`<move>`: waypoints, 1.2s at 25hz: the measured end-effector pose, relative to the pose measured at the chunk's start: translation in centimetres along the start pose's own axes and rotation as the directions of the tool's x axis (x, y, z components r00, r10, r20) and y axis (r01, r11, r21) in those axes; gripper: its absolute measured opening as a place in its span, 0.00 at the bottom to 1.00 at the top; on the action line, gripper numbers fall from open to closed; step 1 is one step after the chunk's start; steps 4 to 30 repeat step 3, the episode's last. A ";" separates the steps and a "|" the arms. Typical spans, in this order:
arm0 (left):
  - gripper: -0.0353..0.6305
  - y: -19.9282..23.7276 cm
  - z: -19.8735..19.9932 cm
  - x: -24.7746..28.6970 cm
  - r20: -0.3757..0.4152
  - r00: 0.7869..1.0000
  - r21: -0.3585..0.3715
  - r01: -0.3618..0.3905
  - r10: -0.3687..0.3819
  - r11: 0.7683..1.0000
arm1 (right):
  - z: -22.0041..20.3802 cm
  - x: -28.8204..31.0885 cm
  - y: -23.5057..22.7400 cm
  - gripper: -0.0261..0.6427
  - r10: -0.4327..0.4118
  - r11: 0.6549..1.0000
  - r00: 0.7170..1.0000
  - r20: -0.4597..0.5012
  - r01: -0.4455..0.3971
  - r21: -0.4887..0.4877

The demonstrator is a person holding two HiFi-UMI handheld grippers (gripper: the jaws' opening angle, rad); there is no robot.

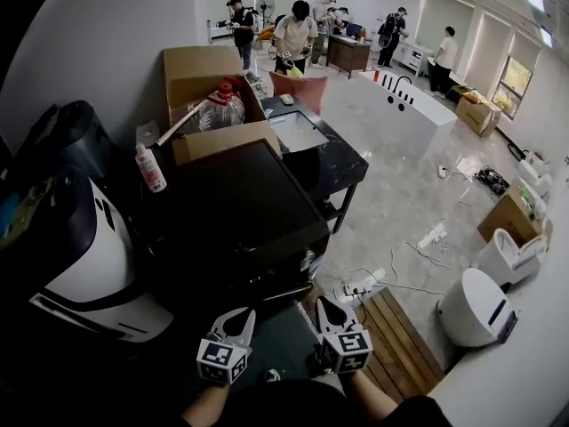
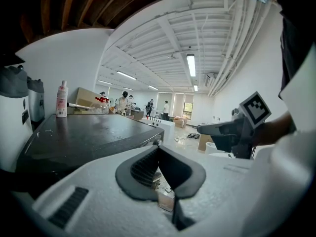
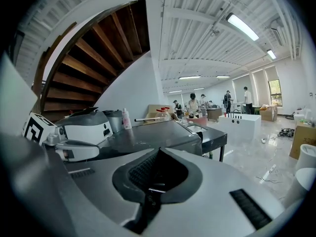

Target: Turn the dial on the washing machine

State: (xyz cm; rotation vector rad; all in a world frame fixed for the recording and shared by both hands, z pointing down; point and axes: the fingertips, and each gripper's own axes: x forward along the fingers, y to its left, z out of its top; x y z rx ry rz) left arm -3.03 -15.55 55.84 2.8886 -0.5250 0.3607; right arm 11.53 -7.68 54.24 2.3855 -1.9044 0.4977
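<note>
The washing machine [image 1: 240, 205] is a black box with a flat dark top, standing in front of me at the centre of the head view. Its dial does not show clearly in any view. My left gripper [image 1: 242, 315] and right gripper [image 1: 325, 304] hover side by side near its front edge, both shut and empty. The left gripper view looks across the machine's top [image 2: 84, 137] over the shut jaws, with the right gripper [image 2: 232, 132] alongside. The machine's top [image 3: 148, 137] also shows in the right gripper view, beyond the jaws, with the left gripper [image 3: 69, 149] at left.
A white appliance [image 1: 80, 256] stands left of the machine. Behind it are a spray bottle [image 1: 149, 167], a cardboard box [image 1: 209, 83] and a water jug [image 1: 222, 109]. A sink table [image 1: 302, 132] lies behind. A wooden platform [image 1: 396, 336], cables with a power strip [image 1: 360, 285] and a white unit [image 1: 476, 305] are at right. People [image 1: 293, 34] stand far back.
</note>
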 end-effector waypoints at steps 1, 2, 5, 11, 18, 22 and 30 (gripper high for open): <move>0.06 -0.1 0.1 0.1 -0.001 1.000 0.000 0.000 0.000 1.000 | 0.0 0.0 -0.3 0.04 -0.004 1.000 1.000 -0.007 0.004 -0.008; 0.06 -0.2 0.2 0.2 -0.001 1.000 0.000 0.000 0.000 1.000 | 0.0 0.0 -0.5 0.04 -0.010 1.000 1.000 -0.016 0.010 -0.016; 0.06 -0.3 0.2 0.3 -0.001 1.000 0.000 0.000 0.000 1.000 | -0.1 0.0 -0.8 0.04 -0.015 1.000 1.000 -0.026 0.015 -0.024; 0.06 -0.3 0.2 0.3 -0.001 1.000 0.000 0.000 0.000 1.000 | -0.1 0.0 -0.8 0.04 -0.015 1.000 1.000 -0.026 0.015 -0.024; 0.06 -0.3 0.2 0.3 -0.001 1.000 0.000 0.000 0.000 1.000 | -0.1 0.0 -0.8 0.04 -0.015 1.000 1.000 -0.026 0.015 -0.024; 0.06 -0.3 0.2 0.3 -0.001 1.000 0.000 0.000 0.000 1.000 | -0.1 0.0 -0.8 0.04 -0.015 1.000 1.000 -0.026 0.015 -0.024; 0.06 -0.3 0.2 0.3 -0.001 1.000 0.000 0.000 0.000 1.000 | -0.1 0.0 -0.8 0.04 -0.015 1.000 1.000 -0.026 0.015 -0.024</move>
